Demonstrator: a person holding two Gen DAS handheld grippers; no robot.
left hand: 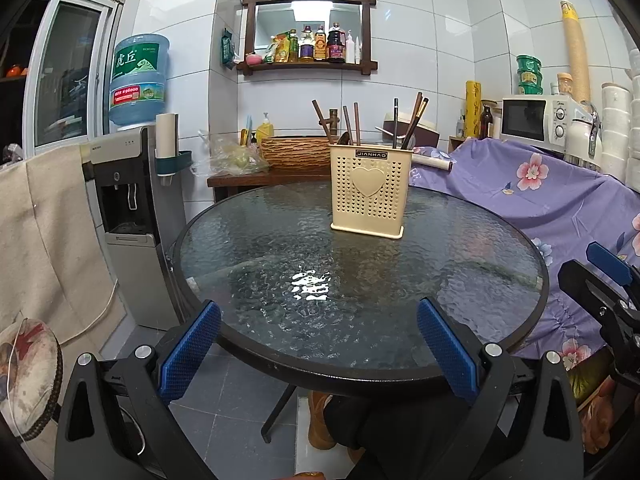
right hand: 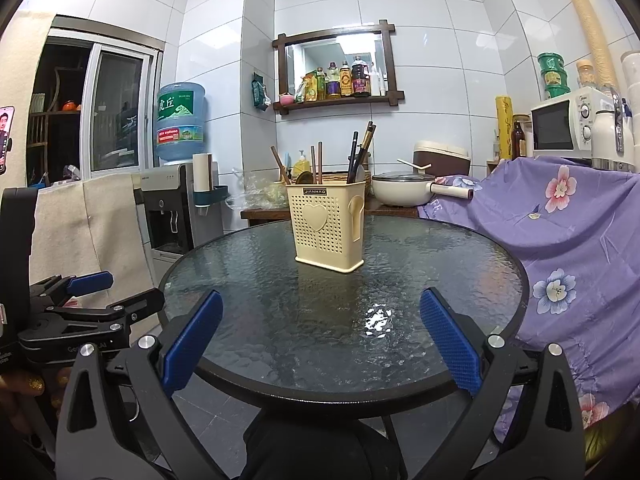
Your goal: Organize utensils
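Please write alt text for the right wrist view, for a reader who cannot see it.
A cream utensil holder with chopsticks standing in it sits on a round glass table. The open, empty right tongs frame the near edge, and the left tongs show at far left.

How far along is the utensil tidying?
It looks done or nearly so: chopsticks and other utensils stand in the cream utensil holder on the glass table. The left gripper and right gripper are open and hold nothing. No loose utensils show.
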